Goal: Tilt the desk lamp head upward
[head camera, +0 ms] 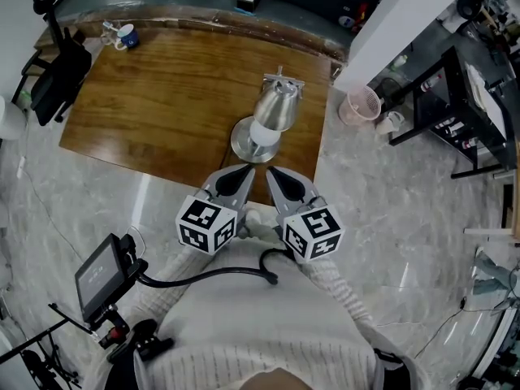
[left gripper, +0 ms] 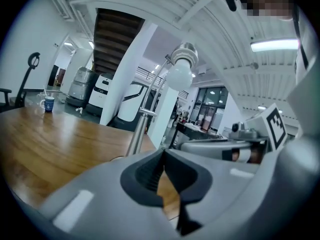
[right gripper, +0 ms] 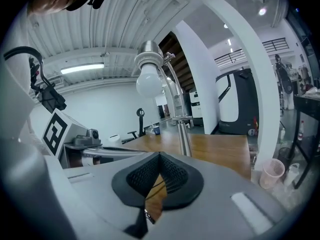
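A metal desk lamp (head camera: 276,106) stands near the front right of the wooden table (head camera: 154,104), its round base (head camera: 242,146) by the table's front edge. The shade points down toward me, with a white bulb (head camera: 264,133) in it. My left gripper (head camera: 245,172) and right gripper (head camera: 274,172) hover side by side just in front of the base, both shut and empty. In the left gripper view the lamp head (left gripper: 184,54) and stem (left gripper: 139,129) rise above the shut left gripper (left gripper: 162,152). The right gripper view shows the bulb (right gripper: 149,82) above the right gripper (right gripper: 160,157).
A blue mug (head camera: 127,35) sits at the table's far left corner. A black chair (head camera: 58,73) stands left of the table. To the right are a pink mesh bin (head camera: 361,106) and a black rack (head camera: 455,112). A small monitor (head camera: 101,273) is at my lower left.
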